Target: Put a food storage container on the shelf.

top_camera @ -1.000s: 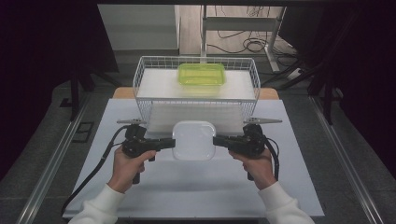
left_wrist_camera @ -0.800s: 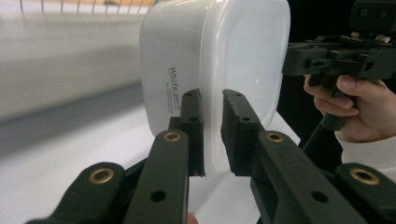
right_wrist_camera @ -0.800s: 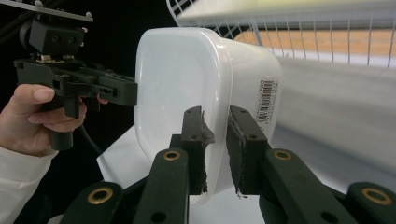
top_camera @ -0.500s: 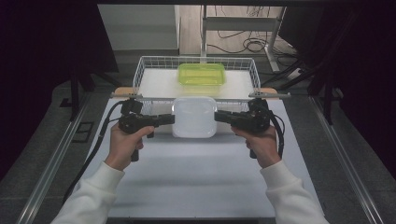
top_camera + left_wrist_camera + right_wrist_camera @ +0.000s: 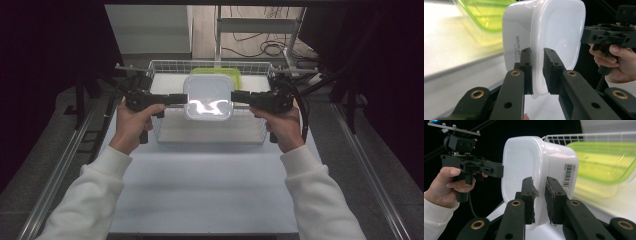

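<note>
A white lidded plastic container (image 5: 208,97) hangs in the air over the near part of a white wire basket (image 5: 165,67). My left gripper (image 5: 184,99) is shut on the lid rim at its left side, and my right gripper (image 5: 234,97) is shut on the rim at its right side. The left gripper view shows the rim of the container (image 5: 541,37) pinched between my own black pads (image 5: 527,65). In the right gripper view the container (image 5: 534,162) is clamped the same way between that gripper's pads (image 5: 528,192). A green-lidded container (image 5: 216,72) lies at the back of the basket.
The basket stands on a white table top (image 5: 210,190) with metal rails (image 5: 370,175) along both sides. Dark curtains close in left and right. Cables (image 5: 260,47) lie on the floor beyond the table. White-sleeved forearms (image 5: 95,195) reach in from the bottom.
Both hands have lifted the white container off the table and carried it away from the person, from in front of the basket to above its near part.
</note>
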Demonstrator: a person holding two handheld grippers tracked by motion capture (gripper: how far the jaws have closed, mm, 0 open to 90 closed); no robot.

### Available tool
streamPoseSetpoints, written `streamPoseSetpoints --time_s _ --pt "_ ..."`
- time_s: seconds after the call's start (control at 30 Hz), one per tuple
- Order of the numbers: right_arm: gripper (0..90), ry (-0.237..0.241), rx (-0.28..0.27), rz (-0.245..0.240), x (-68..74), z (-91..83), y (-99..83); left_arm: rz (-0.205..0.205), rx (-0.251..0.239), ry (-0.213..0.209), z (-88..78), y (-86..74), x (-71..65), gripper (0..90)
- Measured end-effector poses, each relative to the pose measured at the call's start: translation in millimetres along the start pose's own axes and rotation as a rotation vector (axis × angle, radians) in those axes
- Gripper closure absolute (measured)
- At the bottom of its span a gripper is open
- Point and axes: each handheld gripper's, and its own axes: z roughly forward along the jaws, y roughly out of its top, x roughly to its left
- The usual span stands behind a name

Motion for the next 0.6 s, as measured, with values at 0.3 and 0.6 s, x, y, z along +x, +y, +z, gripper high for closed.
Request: streamPoseSetpoints --time_s 0.3,0.6 --pt "76.6 -0.005 -0.029 0.035 -21.5 6.5 41.6 -0.026 -0.008 -0.013 11.6 49.2 13.9 78.5" --pt "76.5 -0.033 -0.02 0.084 -49.5 19.3 66.3 -0.057 0.012 0.01 31.0 76.6 27.0 78.5"
